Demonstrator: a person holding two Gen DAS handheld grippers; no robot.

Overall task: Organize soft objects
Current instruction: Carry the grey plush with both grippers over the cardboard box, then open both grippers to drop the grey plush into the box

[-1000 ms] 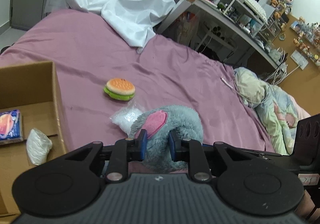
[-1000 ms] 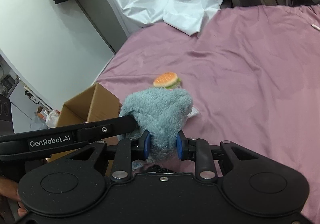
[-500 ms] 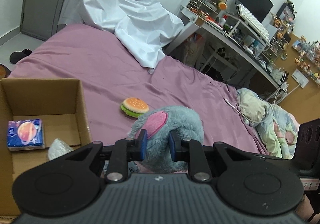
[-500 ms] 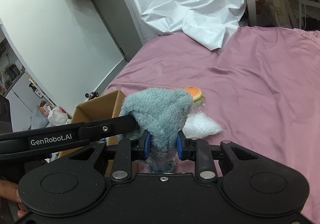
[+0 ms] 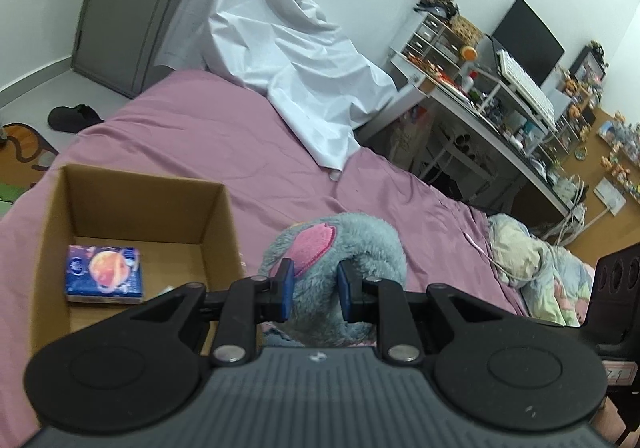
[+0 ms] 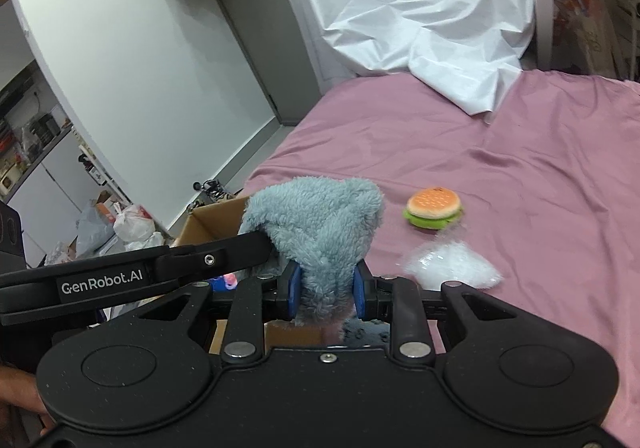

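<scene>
Far left on the pink bed [image 5: 224,143], open cardboard box [image 5: 216,224] holding a blue tissue pack [image 5: 105,274] on its floor; left gripper [image 5: 314,290] just right of the box, fingers [image 5: 286,290] pinching the grey plush toy [image 5: 344,244] beside its pink ear patch. Right gripper [image 6: 326,290] also clamps the plush toy, blue fingers [image 6: 295,290] pressed into the fur, toy held off the bed between both grippers near the box rim. Further right on the sheet: burger toy [image 6: 434,207], with a clear plastic bag [image 6: 452,266] just in front of it; white sheet [image 6: 420,23] draped at the bed's far end.
</scene>
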